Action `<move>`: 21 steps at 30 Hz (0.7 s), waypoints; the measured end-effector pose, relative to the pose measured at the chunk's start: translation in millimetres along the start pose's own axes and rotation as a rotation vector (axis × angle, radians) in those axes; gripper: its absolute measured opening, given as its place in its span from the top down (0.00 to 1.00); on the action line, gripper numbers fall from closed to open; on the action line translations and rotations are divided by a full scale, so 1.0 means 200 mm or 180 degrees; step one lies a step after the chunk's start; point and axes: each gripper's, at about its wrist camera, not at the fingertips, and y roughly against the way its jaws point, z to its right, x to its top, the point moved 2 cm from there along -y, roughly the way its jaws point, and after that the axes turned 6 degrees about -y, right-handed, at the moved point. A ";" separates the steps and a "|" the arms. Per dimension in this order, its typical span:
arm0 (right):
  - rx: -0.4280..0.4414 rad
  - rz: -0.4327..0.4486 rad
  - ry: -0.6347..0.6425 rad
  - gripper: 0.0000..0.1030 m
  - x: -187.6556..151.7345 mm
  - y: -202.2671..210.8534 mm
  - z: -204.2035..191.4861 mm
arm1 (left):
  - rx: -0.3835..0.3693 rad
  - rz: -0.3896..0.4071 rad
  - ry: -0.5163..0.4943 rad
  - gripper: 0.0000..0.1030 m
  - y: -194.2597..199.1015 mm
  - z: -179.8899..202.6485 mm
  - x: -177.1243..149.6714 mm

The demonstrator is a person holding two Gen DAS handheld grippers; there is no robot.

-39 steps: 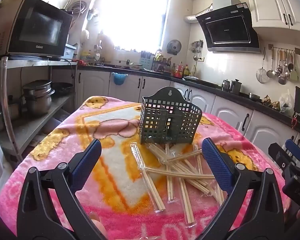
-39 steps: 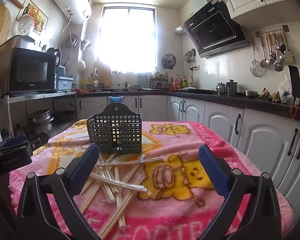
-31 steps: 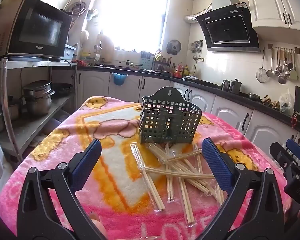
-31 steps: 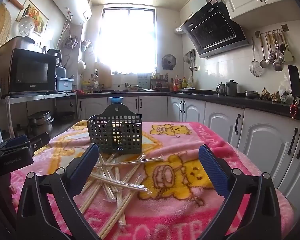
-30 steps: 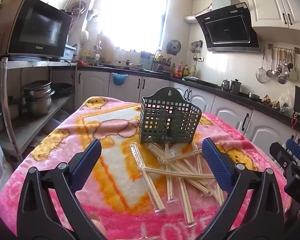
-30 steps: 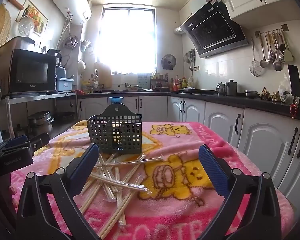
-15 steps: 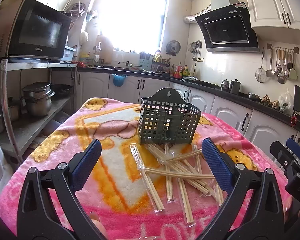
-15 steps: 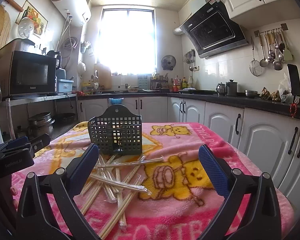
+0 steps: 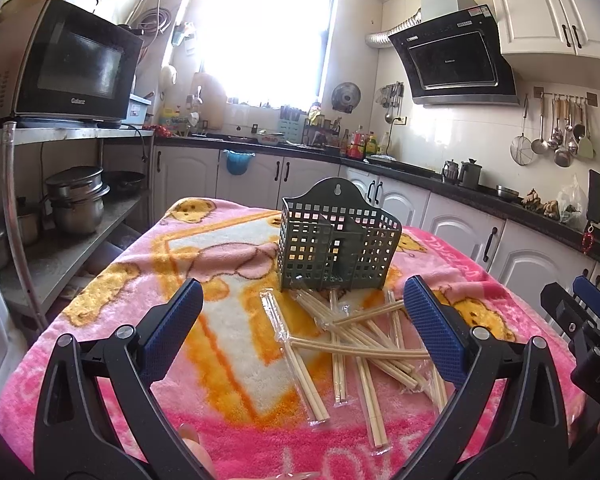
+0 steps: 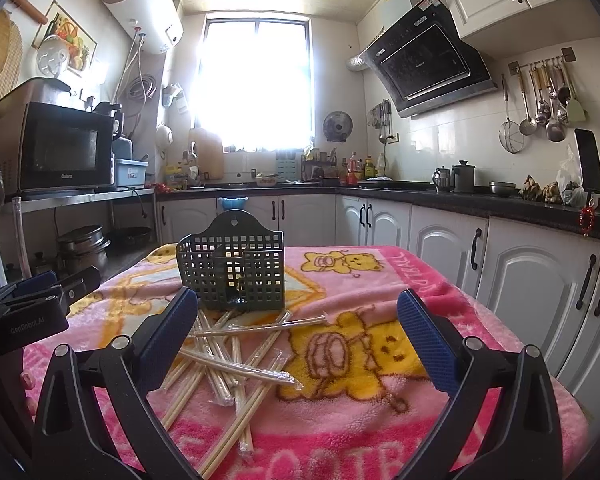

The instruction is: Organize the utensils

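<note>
Chopsticks (image 9: 352,340) lie crossed before the holder (image 9: 338,248); one topmost wrapped pair should be taken singly by either wide-open, empty tool (image 9: 300,332).

Right gripper (image 10: 296,330) jaws spread wide, nothing between blue pads (image 10: 424,338). Dark green perforated holder (image 10: 231,264) upright on pink blanket (image 10: 380,280), far centre. Wrapped chopstick pairs (image 10: 236,360) scattered crisscross just near side of holder, several touching its base. Left gripper (image 10: 40,296) at left edge, above blanket. Microwave (image 10: 66,152) on shelf, far left.
</note>
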 end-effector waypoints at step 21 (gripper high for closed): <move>0.0015 0.0022 0.0013 0.06 0.01 0.01 -0.01 | -0.0005 0.0023 -0.0023 0.10 -0.01 0.00 0.00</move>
